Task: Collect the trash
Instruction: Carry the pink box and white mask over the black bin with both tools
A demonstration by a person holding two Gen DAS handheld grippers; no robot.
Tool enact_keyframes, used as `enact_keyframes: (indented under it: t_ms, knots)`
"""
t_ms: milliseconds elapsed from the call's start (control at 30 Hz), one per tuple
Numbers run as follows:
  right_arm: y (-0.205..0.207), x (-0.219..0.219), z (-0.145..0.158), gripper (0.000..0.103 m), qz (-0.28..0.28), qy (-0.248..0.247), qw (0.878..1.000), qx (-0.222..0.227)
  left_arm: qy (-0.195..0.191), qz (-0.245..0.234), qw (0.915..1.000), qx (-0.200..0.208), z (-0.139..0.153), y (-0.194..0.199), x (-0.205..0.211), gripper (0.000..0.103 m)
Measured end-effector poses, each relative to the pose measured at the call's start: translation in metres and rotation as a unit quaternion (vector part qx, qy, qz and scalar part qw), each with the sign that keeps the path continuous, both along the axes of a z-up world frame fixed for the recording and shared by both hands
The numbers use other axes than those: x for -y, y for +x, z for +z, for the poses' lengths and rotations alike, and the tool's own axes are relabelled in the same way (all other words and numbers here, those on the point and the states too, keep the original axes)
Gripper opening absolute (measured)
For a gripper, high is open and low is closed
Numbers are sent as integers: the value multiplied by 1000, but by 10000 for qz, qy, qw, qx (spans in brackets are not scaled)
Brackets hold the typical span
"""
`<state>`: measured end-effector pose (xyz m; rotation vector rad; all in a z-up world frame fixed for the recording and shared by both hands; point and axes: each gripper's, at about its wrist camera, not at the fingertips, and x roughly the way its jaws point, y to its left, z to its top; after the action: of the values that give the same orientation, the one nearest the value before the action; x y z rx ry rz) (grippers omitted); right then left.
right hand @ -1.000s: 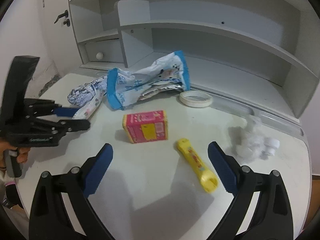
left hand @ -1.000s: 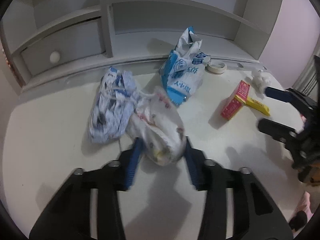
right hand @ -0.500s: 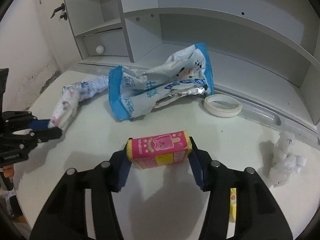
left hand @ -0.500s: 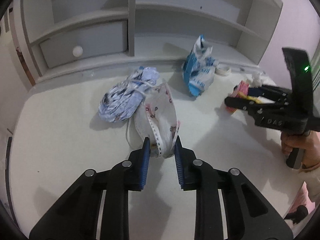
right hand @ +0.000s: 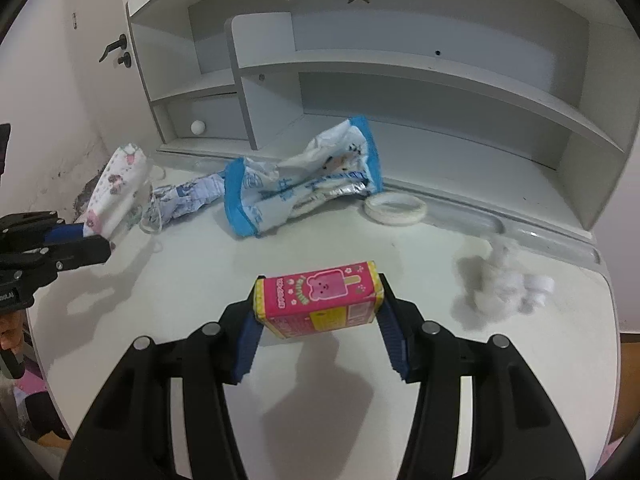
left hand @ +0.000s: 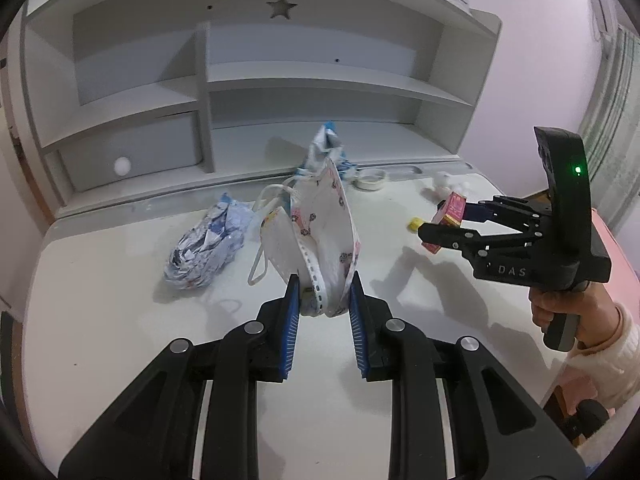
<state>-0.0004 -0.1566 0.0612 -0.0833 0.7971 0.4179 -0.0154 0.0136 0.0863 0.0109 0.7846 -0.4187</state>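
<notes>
A white desk (right hand: 192,320) with a grey-white shelf hutch (right hand: 400,64) cut with a star stands against a pale pink wall, and a door handle (right hand: 114,50) shows at the far left in the right wrist view only. On the desk lie a crumpled blue-and-white foil snack bag (right hand: 304,176), a scrunched blue-printed wrapper (left hand: 208,246), a ring of cream masking tape (right hand: 394,206) and a wad of white tissue (right hand: 504,284). The left gripper (left hand: 323,300) pinches a white flower-printed face mask (left hand: 320,232), lifted clear of the desk with its ear loops dangling. The right gripper (right hand: 318,304) is clamped on a pink rectangular cardboard box with a bear ice-lolly picture (right hand: 320,298), raised above its shadow. Only the left wrist view shows a small yellow object (left hand: 415,223) behind the box, and the hand (left hand: 560,308) in a cream sleeve gripping the right tool's handle.
</notes>
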Motion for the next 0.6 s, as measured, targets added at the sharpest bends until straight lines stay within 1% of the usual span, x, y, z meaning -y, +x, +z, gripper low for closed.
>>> enact_keyframes:
  t_ms: [67, 133, 200, 233, 333, 433, 467, 500, 533, 567, 600]
  knots:
    - [-5, 3, -6, 52, 15, -28, 9999, -100, 47, -61, 10000, -33, -7, 2, 8, 23]
    - [-9, 5, -14, 52, 67, -95, 9997, -208, 103, -78, 9998, -151, -19, 8, 15, 23]
    - [-16, 11, -18, 52, 47, -45, 9996, -265, 109, -120, 9995, -265, -27, 12, 24, 23]
    - [-21, 17, -16, 52, 12, 36, 9997, -258, 111, -162, 9994, -268, -28, 10, 29, 23]
    - [-43, 42, -4, 52, -143, 241, 9995, -119, 210, -364, 9991, -16, -14, -3, 54, 23]
    - [-72, 82, 9, 52, -366, 548, 9978, -68, 223, -839, 9959, 242, 6, -19, 93, 23]
    - [-86, 101, 14, 52, -497, 597, 9970, -10, 188, -1139, 9928, 330, 13, -28, 116, 23]
    - [-100, 116, 18, 52, -625, 607, 9962, 60, 170, -1325, 9903, 375, 17, -35, 130, 23]
    - [-116, 134, 23, 52, -795, 598, 9949, 152, 156, -1557, 9868, 424, 21, -43, 148, 23]
    - [-135, 154, 29, 52, -1007, 575, 9929, 251, 147, -1961, 9793, 485, 25, -59, 179, 23]
    - [-159, 179, 34, 52, -1295, 559, 9893, 362, 134, -2199, 9741, 509, 27, -70, 197, 23]
